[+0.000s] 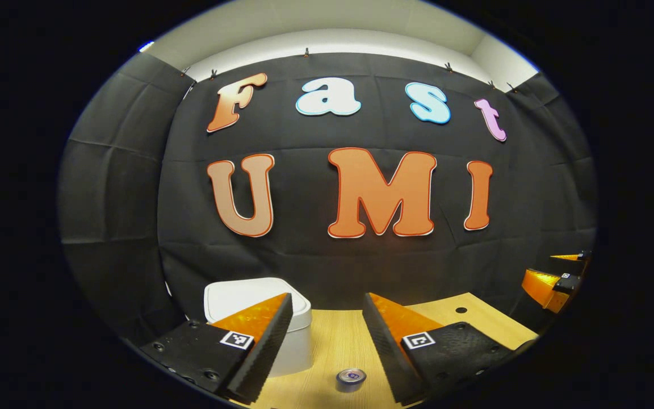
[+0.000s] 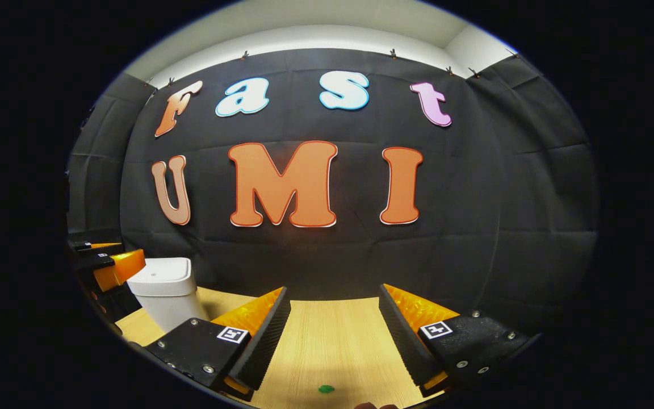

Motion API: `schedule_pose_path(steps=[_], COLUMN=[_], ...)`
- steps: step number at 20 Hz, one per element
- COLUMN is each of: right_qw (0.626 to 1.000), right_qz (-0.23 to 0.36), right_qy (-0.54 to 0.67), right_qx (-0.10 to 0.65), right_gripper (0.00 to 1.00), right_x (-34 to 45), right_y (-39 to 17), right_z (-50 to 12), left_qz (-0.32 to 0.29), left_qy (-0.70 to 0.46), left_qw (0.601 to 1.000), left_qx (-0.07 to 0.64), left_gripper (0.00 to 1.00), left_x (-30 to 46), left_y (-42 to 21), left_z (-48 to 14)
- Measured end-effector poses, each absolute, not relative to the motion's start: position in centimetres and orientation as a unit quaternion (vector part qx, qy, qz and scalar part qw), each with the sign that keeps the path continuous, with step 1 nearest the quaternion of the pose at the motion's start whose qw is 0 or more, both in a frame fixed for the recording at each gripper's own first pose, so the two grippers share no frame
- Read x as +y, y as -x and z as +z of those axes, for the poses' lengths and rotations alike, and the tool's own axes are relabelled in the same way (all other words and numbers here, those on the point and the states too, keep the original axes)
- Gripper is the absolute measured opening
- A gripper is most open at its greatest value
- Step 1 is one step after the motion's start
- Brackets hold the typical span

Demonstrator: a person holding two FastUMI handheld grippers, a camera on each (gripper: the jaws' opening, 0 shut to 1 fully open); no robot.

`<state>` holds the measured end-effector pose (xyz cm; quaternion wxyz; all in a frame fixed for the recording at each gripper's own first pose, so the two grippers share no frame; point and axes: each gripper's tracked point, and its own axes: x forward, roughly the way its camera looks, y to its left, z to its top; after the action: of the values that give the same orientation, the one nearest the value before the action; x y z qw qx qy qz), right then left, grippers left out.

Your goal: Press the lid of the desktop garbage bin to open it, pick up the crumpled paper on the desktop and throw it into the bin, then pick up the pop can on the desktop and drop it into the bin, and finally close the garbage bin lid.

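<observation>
In the left gripper view there was one white bin, lid down so its inside was hidden, and one pop can standing upright on the wooden desktop. The left gripper held its fingers spread wide, empty; the can sat low between them, the bin behind the left finger. In the right gripper view, one bin stood far left; the right gripper gaped empty over a small green scrap, possibly the crumpled paper.
</observation>
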<state>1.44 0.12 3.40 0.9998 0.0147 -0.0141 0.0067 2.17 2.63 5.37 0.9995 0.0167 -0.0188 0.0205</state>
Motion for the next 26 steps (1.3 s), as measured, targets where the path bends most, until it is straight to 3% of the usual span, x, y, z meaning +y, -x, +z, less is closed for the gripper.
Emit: schedule_pose_path(steps=[2,5,11,16,26], right_qw=[1.000,1.000,1.000,0.999,0.998], right_qz=[0.011,0.017,0.022,0.033,0.061], right_qy=[-0.014,-0.010,-0.015,-0.005,-0.008], right_qx=[-0.013,-0.012,-0.005,-0.001,0.008], right_gripper=[0.94,0.94,0.94,0.94,0.94], right_x=[0.4,0.8,1.1,2.2,5.0], right_y=[-1.8,-2.2,-3.3,-3.8,-3.8], right_z=[3.3,3.4,2.9,2.9,2.5], left_qz=[0.030,0.052,0.083,0.094,0.080], left_qy=[-0.013,-0.009,-0.010,-0.017,-0.029], left_qw=[0.999,0.998,0.997,0.995,0.993], left_qx=[-0.016,-0.016,-0.005,-0.003,0.082], left_gripper=[0.63,0.30,0.02,0.00,0.00], left_x=[3.3,4.6,7.6,10.5,16.0], left_y=[-2.3,-2.4,-3.1,-3.3,-6.6], left_z=[5.1,5.3,5.3,6.7,6.0])
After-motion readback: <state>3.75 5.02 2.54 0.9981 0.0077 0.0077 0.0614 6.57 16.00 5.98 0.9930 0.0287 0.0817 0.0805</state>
